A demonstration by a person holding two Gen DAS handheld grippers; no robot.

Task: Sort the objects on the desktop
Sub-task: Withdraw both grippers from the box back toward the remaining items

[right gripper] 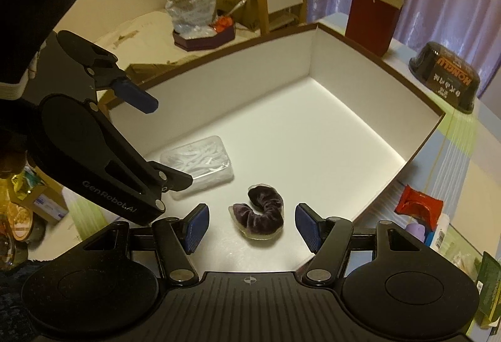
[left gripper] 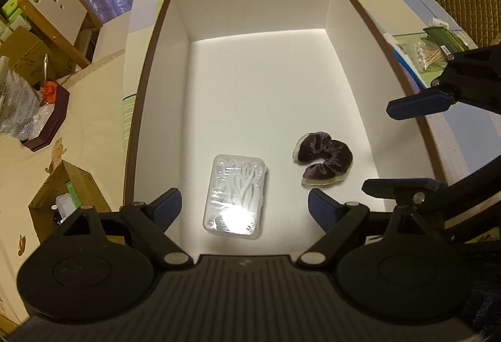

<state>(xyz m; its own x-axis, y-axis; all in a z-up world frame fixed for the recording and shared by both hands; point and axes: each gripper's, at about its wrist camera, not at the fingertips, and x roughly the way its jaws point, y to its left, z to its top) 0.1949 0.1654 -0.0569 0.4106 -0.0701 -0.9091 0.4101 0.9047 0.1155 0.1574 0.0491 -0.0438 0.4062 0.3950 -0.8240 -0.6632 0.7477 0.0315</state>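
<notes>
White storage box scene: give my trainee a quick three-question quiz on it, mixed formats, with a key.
1. True or false: the dark purple velvet scrunchie lies inside the brown-rimmed white cardboard box.
2. What is in the clear plastic rectangular case? A) white floss picks B) coins C) batteries
3. Fill in: the left gripper and right gripper are both ____.

Key: 1 true; 2 A; 3 open, each holding nothing.
</notes>
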